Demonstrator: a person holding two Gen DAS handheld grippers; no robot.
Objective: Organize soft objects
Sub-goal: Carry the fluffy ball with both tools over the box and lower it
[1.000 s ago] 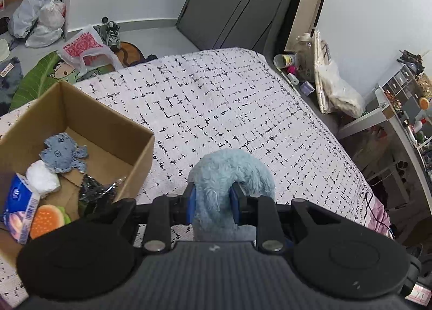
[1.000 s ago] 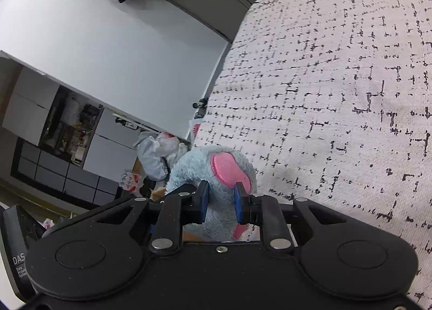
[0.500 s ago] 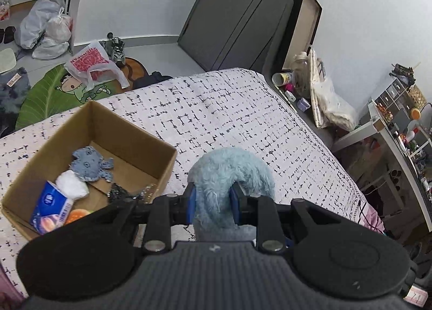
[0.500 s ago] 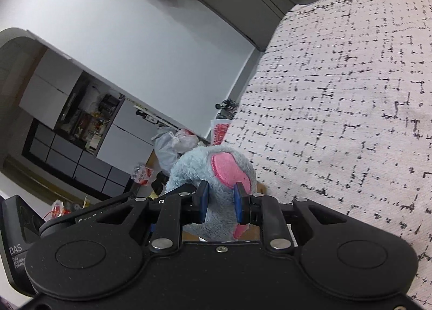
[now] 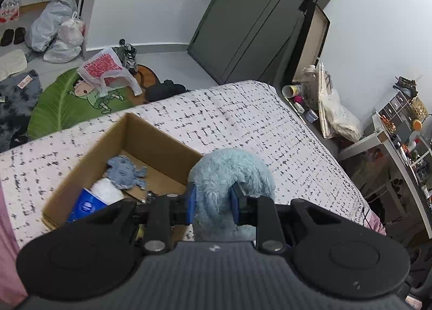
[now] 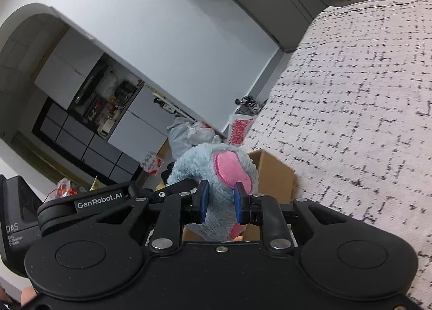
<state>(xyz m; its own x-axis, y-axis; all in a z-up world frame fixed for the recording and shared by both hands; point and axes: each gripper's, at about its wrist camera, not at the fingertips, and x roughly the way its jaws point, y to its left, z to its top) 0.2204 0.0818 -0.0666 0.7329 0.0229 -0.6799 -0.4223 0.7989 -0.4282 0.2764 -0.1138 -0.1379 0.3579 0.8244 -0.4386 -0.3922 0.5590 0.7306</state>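
Observation:
Both grippers hold one pale blue plush toy in the air. My left gripper (image 5: 212,204) is shut on its furry blue body (image 5: 232,169). My right gripper (image 6: 219,202) is shut on its pink-lined ear (image 6: 229,167). An open cardboard box (image 5: 159,145) sits on the bed just below and left of the toy; its corner also shows in the right wrist view (image 6: 272,175). Inside the box lie a small blue knitted toy (image 5: 124,173), a white soft ball (image 5: 106,192) and a blue tissue pack (image 5: 85,206).
The bed has a white cover with black dashes (image 5: 243,121). The other gripper's body (image 6: 54,210) is at the left of the right wrist view. On the floor lie a green leaf rug (image 5: 67,99) and plastic bags (image 5: 54,31). Clutter stands beside the bed (image 5: 318,99).
Both grippers have risen with the plush toy and moved left, so the box now lies closer under the toy. Both grips are unchanged.

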